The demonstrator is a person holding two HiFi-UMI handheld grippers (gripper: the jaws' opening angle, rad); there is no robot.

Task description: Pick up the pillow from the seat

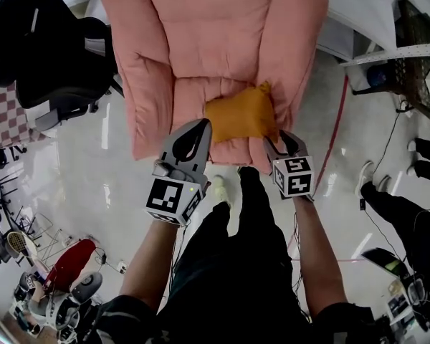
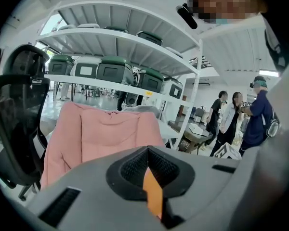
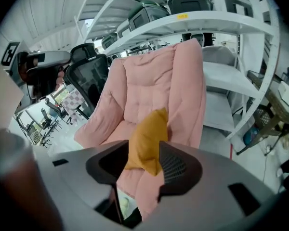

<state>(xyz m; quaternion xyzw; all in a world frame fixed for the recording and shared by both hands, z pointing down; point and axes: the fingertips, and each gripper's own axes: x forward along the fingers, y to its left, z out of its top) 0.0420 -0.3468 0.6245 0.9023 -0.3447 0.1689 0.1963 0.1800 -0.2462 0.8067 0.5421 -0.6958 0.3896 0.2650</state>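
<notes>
An orange pillow (image 1: 240,115) lies on the seat of a pink padded armchair (image 1: 208,34). My left gripper (image 1: 201,129) is at the pillow's left edge. In the left gripper view its jaws (image 2: 147,170) are shut, with a strip of the orange pillow (image 2: 154,194) pinched between them and the armchair (image 2: 106,134) behind. My right gripper (image 1: 281,143) is at the pillow's right front corner. In the right gripper view its jaws (image 3: 139,165) stand open around the pillow (image 3: 147,134), with a gap beside the left pad.
A black office chair (image 1: 50,41) stands left of the armchair. Behind it is a white shelf rack (image 2: 115,88) carrying green-lidded bins. Several people (image 2: 231,119) stand at the right. Another person's shoes (image 1: 365,178) are on the glossy floor at the right.
</notes>
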